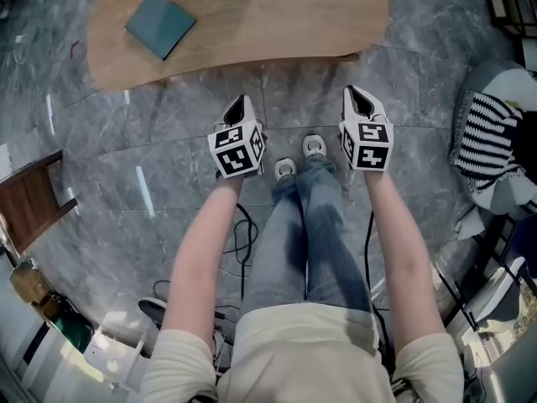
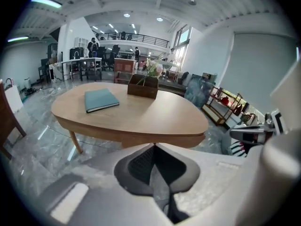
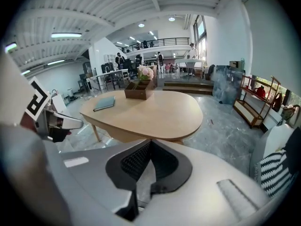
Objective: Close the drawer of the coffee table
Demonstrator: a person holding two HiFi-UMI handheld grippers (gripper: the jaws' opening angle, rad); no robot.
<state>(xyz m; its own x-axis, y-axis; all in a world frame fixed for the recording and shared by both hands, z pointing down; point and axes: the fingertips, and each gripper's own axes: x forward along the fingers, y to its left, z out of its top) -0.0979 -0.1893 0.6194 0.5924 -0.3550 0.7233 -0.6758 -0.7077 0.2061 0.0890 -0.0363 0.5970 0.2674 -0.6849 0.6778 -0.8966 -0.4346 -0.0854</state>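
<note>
The wooden coffee table (image 1: 277, 15) stands ahead of me on a grey marble floor. A teal book (image 1: 159, 23) lies on it. Under its near edge a wooden panel (image 2: 134, 143), which looks like the drawer front, sits flush below the top. My left gripper (image 1: 238, 101) and right gripper (image 1: 356, 92) hang side by side over the floor, just short of the table edge, touching nothing. The left gripper (image 2: 154, 147) is shut with nothing in it, and so is the right gripper (image 3: 150, 142).
A wooden box with flowers (image 2: 143, 86) stands at the table's far side. My feet (image 1: 300, 156) are between the grippers. A striped cushion (image 1: 487, 137) lies on a seat at right, dark wooden furniture (image 1: 29, 200) at left, and cables (image 1: 243, 233) on the floor.
</note>
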